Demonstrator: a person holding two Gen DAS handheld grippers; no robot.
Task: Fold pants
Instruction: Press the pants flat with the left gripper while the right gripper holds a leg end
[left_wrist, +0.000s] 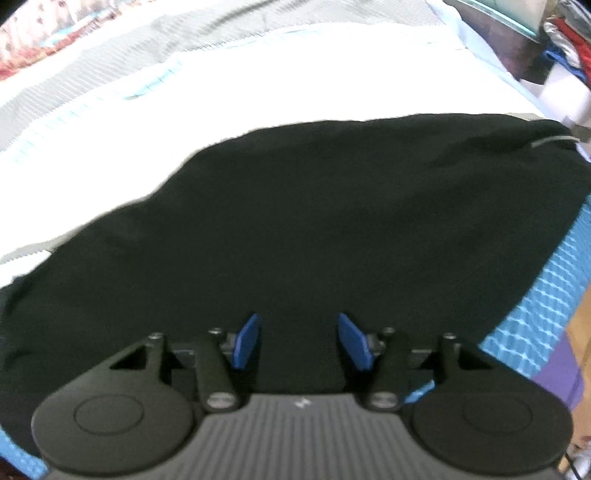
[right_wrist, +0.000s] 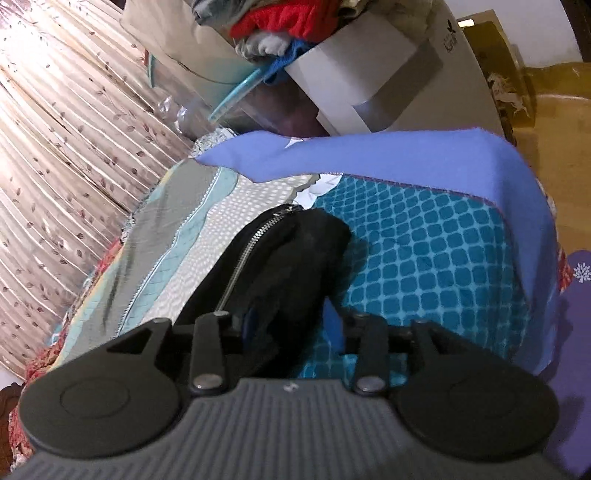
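The black pants (left_wrist: 295, 229) lie spread over the bed, filling the middle of the left wrist view. My left gripper (left_wrist: 301, 341) hovers just above the near part of the pants, its blue fingertips (left_wrist: 245, 341) apart with only cloth below them. In the right wrist view an end of the black pants (right_wrist: 291, 266) with a silver zipper (right_wrist: 251, 251) runs up between the fingers of my right gripper (right_wrist: 295, 325). One blue pad (right_wrist: 251, 319) shows against the cloth; the fabric hides the rest, so the right gripper's grip is unclear.
The bed carries a teal patterned sheet (right_wrist: 424, 258), a blue cloth (right_wrist: 369, 155) and a white-grey quilt (left_wrist: 258, 81). A box of clothes (right_wrist: 295, 22) stands beyond the bed. Curtains (right_wrist: 55, 147) hang at left. A purple mat (right_wrist: 580, 332) lies on the floor.
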